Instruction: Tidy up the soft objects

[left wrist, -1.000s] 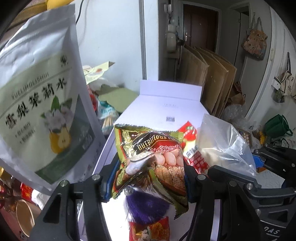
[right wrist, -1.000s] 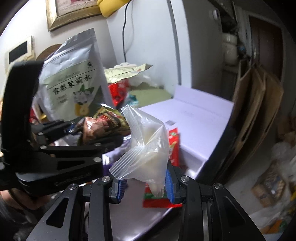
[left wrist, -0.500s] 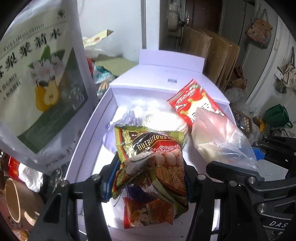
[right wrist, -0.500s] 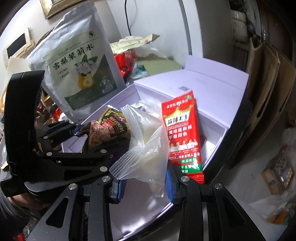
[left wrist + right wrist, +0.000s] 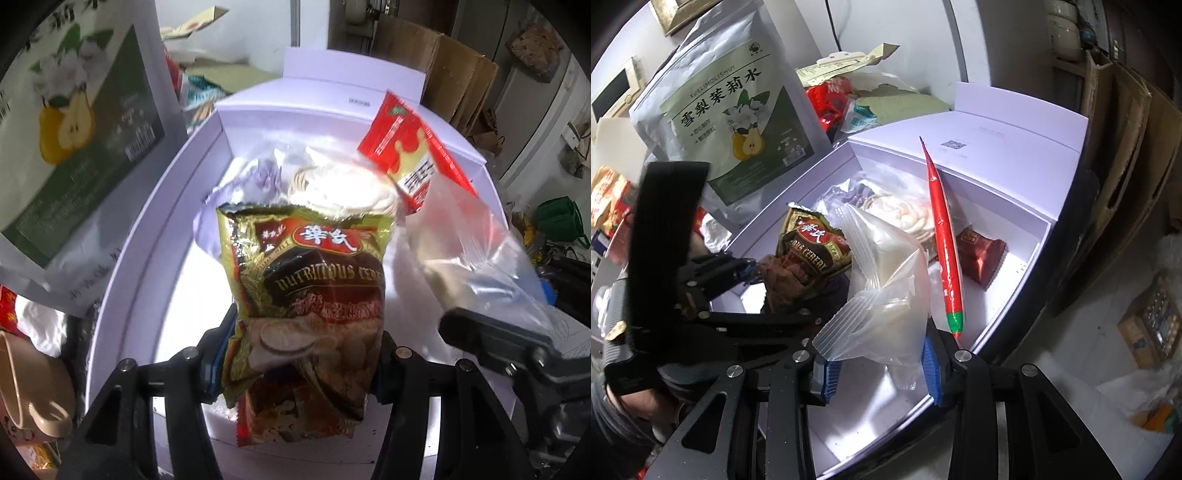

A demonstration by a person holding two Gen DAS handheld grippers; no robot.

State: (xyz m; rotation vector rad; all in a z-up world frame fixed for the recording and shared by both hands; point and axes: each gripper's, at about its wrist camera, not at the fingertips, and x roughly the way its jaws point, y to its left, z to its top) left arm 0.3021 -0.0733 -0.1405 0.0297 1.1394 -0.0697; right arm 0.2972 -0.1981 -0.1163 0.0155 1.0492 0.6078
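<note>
Lowering two soft packets into the white box at once. Left claw clamps the lower part of a gold-brown cereal snack packet, which hangs over the box middle. Right claw has a clear zip bag of white stuff between its blue pads, jaws opening, so release looks underway; pads still look to be touching the bag, hard to be sure. That bag sits over the near side of the box, just beside the cereal packet. Already inside the box: a red sachet standing on edge, a dark red wrapped candy by the right wall, a bag of pale round crackers toward the far wall, another snack packet under the cereal one. Judged well along: several items boxed, these two nearly in. Left to do: drop both. Big pear-jasmine pouch stands outside, left of the box, maybe still to sort
</note>
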